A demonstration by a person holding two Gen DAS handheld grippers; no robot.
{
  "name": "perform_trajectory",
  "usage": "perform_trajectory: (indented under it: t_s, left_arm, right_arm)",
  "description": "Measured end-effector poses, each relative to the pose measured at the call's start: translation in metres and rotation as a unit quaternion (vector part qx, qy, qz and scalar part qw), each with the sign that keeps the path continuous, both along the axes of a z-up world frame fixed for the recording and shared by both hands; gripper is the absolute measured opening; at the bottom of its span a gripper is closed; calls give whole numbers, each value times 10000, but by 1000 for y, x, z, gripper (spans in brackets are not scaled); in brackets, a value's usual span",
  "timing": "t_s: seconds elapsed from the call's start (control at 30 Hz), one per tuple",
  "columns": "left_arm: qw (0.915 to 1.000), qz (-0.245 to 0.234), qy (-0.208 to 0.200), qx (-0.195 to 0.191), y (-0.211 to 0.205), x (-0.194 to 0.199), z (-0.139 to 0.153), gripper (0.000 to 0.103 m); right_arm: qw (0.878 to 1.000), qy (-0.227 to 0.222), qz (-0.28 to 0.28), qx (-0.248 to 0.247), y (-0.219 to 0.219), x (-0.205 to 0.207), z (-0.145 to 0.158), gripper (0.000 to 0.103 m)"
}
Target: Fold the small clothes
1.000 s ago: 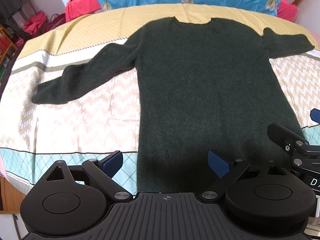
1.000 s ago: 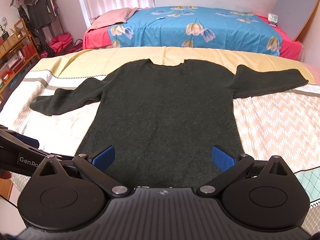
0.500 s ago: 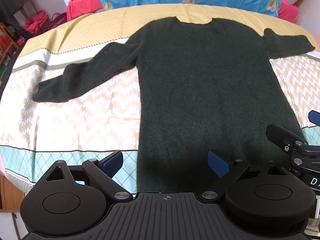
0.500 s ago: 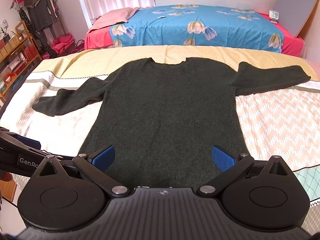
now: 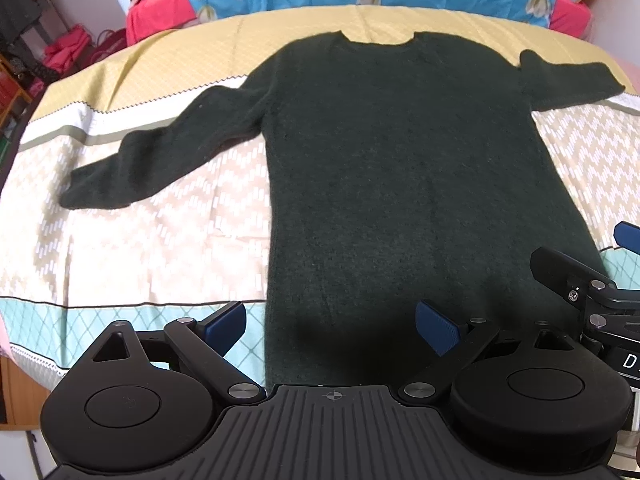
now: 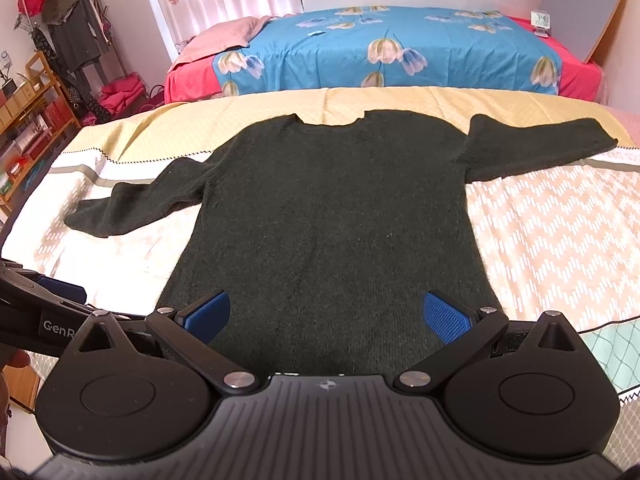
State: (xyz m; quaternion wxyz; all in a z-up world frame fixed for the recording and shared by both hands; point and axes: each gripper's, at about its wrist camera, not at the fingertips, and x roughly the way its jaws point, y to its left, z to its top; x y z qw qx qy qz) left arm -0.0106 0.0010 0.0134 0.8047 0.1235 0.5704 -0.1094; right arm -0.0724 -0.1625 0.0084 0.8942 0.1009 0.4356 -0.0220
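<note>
Dark green sweater [image 5: 400, 184] lies flat on the patterned bedspread [image 5: 152, 240], front side up as far as can be told. Long axis runs away from the cameras: hem nearest the grippers, round neckline [image 6: 330, 120] at the far end toward the yellow band of the spread. Both sleeves out to the sides; left sleeve [image 5: 160, 160] angles down and outward, cuff resting on the cream zigzag area, right sleeve [image 6: 540, 144] extends nearly straight sideways, cuff at the yellow band's edge. Body looks smooth, no folds visible. Hem reaches to the near edge of the bed, partly hidden behind the gripper bodies. Bare bedspread on both sides of the sweater body, wider on the left; teal diamond band runs along the near edge. Left gripper [image 5: 332, 322] hovers over the hem's left part, blue fingers [image 5: 226, 322] spread wide, nothing between them; one finger over bedspread, the other over knit. Right gripper [image 6: 328, 316] sits over the hem's middle-right, fingers [image 6: 446, 318] likewise wide apart and holding nothing, both over knit. Each gripper shows at the edge of the other's view, just beside it. Beyond the bed: second bed with blue floral cover [image 6: 384, 48] and pink pillow, a small clock [image 6: 541, 20] at its far right, curtain behind. Wooden shelving [image 6: 28, 120] and hanging clothes [image 6: 68, 32] at far left, well apart from the sweater.
</note>
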Motion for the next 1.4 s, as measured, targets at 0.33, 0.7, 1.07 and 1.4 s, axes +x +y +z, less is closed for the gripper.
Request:
perform_trajectory:
  t_s: [0.33, 0.7, 1.07, 1.4]
  left_arm:
    - [10000, 21, 49, 6, 0, 3, -2, 103]
    - [9999, 28, 134, 55, -6, 12, -9, 103]
    - [9997, -8, 227, 94, -20, 29, -16, 103]
    - [9995, 14, 303, 123, -38, 59, -24, 103]
  right_arm:
    - [10000, 26, 53, 75, -2, 4, -2, 103]
    - [9987, 259, 265, 349, -5, 11, -10, 103]
    - [9978, 399, 261, 460, -17, 26, -16, 103]
    - [9964, 372, 2, 757, -50, 48, -21, 103]
